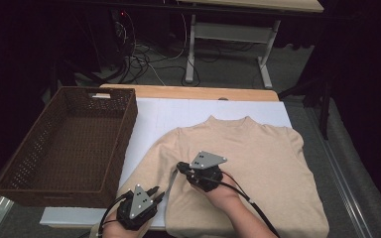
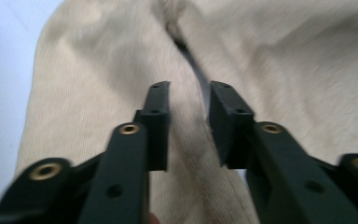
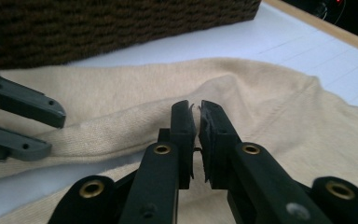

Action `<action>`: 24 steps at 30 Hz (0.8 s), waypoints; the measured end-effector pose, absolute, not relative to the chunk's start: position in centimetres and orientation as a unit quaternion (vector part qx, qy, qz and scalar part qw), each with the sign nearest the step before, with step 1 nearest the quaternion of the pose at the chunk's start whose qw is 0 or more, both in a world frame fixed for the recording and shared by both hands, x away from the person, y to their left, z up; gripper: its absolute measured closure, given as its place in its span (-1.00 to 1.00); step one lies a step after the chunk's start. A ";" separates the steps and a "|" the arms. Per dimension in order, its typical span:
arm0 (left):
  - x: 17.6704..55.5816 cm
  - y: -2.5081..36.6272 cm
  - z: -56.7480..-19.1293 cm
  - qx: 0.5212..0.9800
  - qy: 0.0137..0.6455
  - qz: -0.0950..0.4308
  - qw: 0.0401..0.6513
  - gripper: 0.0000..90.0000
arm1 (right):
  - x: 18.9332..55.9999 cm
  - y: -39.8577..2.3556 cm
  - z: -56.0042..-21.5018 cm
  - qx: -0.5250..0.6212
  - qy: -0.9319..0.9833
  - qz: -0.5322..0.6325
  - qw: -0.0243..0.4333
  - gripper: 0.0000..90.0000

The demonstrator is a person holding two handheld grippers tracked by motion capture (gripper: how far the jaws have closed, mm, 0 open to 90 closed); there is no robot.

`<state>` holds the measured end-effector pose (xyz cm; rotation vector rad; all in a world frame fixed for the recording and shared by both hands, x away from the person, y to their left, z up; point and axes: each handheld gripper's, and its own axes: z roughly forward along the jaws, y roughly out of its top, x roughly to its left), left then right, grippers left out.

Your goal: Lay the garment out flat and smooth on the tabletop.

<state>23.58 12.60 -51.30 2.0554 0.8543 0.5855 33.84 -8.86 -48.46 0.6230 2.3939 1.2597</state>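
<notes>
A beige sweater [image 1: 258, 163] lies flat on a white board [image 1: 178, 111], neck toward the far side. My right gripper [image 1: 180, 167] sits where the left sleeve meets the body. In the right gripper view its jaws [image 3: 195, 107] stand almost together, and the sweater [image 3: 284, 121] rises in a small ridge at their tips. My left gripper [image 1: 155, 192] is lower on that sleeve, near the board's front edge. Its jaws [image 2: 189, 93] stand apart, with the sleeve [image 2: 98, 70] running under and between them. The left gripper [image 3: 53, 133] also shows in the right gripper view.
A brown wicker basket [image 1: 124, 134] stands empty along the board's left side, close to the sleeve. Its wall [image 3: 121, 23] rises behind the sweater. A second table [image 1: 238, 29] and floor cables are beyond the far edge.
</notes>
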 end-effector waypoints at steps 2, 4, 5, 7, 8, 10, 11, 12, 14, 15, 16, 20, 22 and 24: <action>23.8 12.2 -51.6 0.823 0.340 0.220 0.399 0.54 | 34.3 -8.1 -49.3 0.223 0.857 0.428 0.183 0.73; 23.9 12.1 -51.8 0.825 0.342 0.218 0.393 0.49 | 34.7 -7.8 -49.8 0.222 0.864 0.415 0.179 0.63; 24.0 12.0 -51.9 0.828 0.342 0.216 0.388 0.48 | 35.2 -7.2 -51.0 0.224 0.878 0.384 0.175 0.56; 24.2 11.9 -52.1 0.832 0.343 0.212 0.381 0.48 | 35.4 -7.0 -51.5 0.221 0.883 0.374 0.179 0.56; 24.3 11.9 -52.2 0.834 0.343 0.209 0.379 0.48 | 35.6 -6.9 -51.8 0.221 0.885 0.367 0.182 0.57; 24.4 11.9 -52.4 0.836 0.345 0.206 0.374 0.48 | 35.6 -6.6 -52.1 0.223 0.885 0.362 0.193 0.67; 24.4 12.0 -52.5 0.838 0.345 0.205 0.371 0.48 | 35.6 -6.5 -52.1 0.217 0.885 0.358 0.202 0.77; 24.5 12.0 -52.6 0.840 0.345 0.202 0.368 0.48 | 35.5 -6.5 -52.1 0.211 0.887 0.354 0.208 0.84; 24.6 12.1 -52.7 0.841 0.350 0.198 0.363 0.41 | 35.6 -6.5 -51.9 0.209 0.889 0.354 0.201 0.89; 24.6 12.2 -52.7 0.841 0.350 0.197 0.362 0.41 | 35.5 -6.7 -51.7 0.206 0.889 0.358 0.198 0.89; 24.5 12.2 -52.8 0.842 0.350 0.196 0.360 0.40 | 35.3 -6.8 -51.5 0.206 0.887 0.364 0.197 0.89; 24.1 11.8 -52.9 0.848 0.339 0.211 0.348 0.14 | 34.5 -7.7 -49.9 0.211 0.867 0.409 0.190 0.89; 24.1 11.7 -52.9 0.847 0.343 0.212 0.347 0.02 | 34.2 -8.2 -49.0 0.219 0.855 0.434 0.181 0.89; 24.1 11.7 -52.9 0.847 0.340 0.215 0.347 0.01 | 34.0 -8.6 -48.3 0.222 0.847 0.446 0.184 0.89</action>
